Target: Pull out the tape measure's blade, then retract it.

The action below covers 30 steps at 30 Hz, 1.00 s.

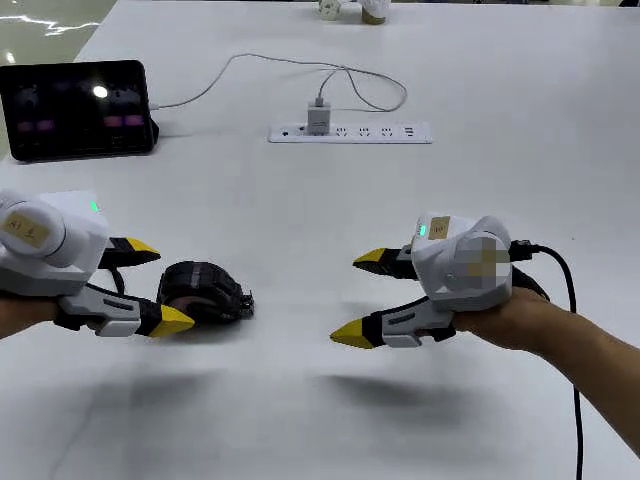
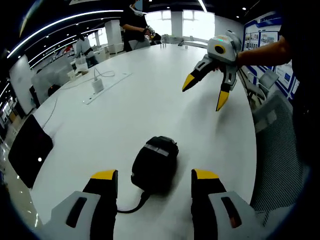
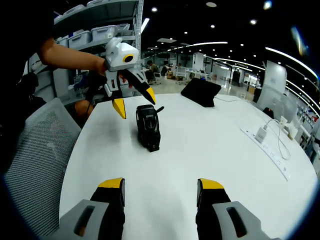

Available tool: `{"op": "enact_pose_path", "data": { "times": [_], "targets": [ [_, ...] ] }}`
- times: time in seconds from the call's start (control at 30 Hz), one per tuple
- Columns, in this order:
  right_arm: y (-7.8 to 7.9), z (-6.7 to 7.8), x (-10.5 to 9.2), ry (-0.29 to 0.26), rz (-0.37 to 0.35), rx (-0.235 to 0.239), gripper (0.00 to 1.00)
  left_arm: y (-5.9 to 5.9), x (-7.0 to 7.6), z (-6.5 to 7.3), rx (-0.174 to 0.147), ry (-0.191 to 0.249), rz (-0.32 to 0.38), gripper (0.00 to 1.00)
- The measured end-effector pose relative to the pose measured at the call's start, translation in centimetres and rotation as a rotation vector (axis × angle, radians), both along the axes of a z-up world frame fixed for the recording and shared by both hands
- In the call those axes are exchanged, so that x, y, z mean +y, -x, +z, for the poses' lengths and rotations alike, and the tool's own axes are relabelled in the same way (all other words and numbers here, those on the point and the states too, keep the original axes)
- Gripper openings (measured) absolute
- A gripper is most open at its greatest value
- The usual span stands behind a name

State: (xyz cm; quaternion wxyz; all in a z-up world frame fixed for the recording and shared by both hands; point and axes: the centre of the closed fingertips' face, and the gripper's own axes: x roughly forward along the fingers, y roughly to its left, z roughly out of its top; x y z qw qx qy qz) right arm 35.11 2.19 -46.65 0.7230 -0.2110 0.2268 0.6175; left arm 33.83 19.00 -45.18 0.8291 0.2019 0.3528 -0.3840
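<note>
White tabletop [image 1: 300,220], and the black tape measure [image 1: 203,290] is lying on it on its side. The left gripper [image 1: 165,284] sits right at the tape measure with its yellow-tipped jaws spread wide, one tip on either side of the case. In the left gripper view there's a clear gap on both sides, so it's not pinching anything. A thin black strap runs from the case back between those jaws. The right gripper [image 1: 355,297] is well apart from the tape measure on the opposite side, pointing back at it, jaws spread too and holding nothing. Beyond the tape measure, away from the person, there's a white power strip [image 1: 350,132] with a charger and cable plugged in. A dark tablet [image 1: 78,108] stands to that strip's left.
</note>
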Motion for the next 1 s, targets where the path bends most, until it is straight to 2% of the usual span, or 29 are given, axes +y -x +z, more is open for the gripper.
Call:
{"op": "enact_pose_path", "data": {
  "times": [0.27, 0.57, 0.8, 1.0],
  "targets": [
    [-0.1, -0.6, 1.2, 0.01, 0.033, 0.01, 0.5, -0.6, 0.1, 0.0, 0.01, -0.029, -0.053, 0.47],
    [-0.2, -1.2, 2.6, 0.025, 0.071, 0.015, 0.45, -0.3, -0.3, -0.9, 0.06, -0.076, -0.137, 0.45],
    [-0.3, -1.5, 3.8, 0.037, 0.105, 0.011, 0.43, -0.5, -0.3, -1.2, 0.066, -0.112, -0.18, 0.4],
    [-0.5, -1.8, 4.9, 0.058, 0.148, 0.004, 0.4, -0.5, -0.4, -1.7, 0.095, -0.153, -0.235, 0.37]
  ]
}}
